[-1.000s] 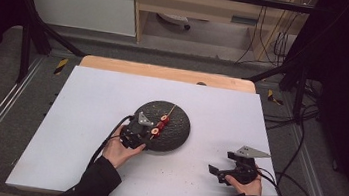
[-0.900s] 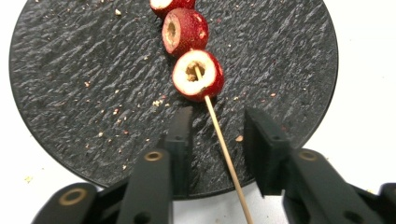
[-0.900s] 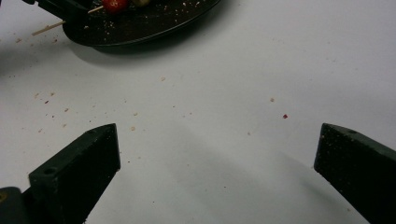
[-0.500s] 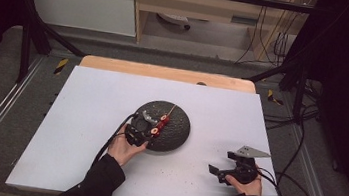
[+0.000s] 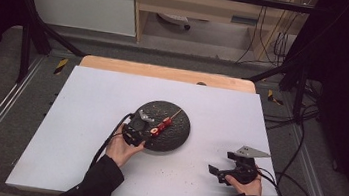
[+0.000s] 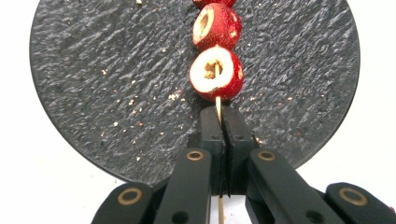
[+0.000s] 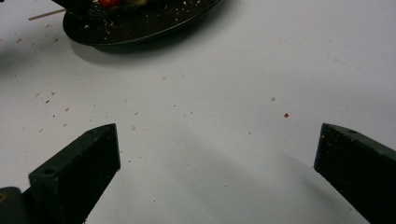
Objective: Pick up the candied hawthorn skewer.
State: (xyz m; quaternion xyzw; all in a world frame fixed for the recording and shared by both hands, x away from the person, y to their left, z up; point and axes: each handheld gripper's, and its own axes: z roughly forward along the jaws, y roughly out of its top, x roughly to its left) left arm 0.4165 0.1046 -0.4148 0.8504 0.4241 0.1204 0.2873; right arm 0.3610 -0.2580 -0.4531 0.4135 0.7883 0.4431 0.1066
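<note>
A round black slate plate (image 5: 175, 123) (image 6: 93, 84) (image 7: 135, 28) lies mid-table. On it rests a thin wooden skewer (image 5: 174, 114) (image 6: 217, 108) threaded with red hawthorn fruits (image 5: 162, 125) (image 6: 216, 77). My left gripper (image 5: 139, 130) (image 6: 222, 116) sits at the plate's near-left rim, shut on the skewer's stick just below the lowest fruit. The stick's end (image 7: 44, 15) pokes out past the plate rim. My right gripper (image 5: 224, 170) (image 7: 217, 158) rests on the white table to the plate's right, jaws wide open with nothing between them.
The white table top (image 5: 84, 117) carries scattered crumbs. A wooden strip (image 5: 165, 72) runs along its far edge. Cables (image 5: 296, 158) hang off the right side. Dark frame bars (image 5: 34, 35) stand at the left and right.
</note>
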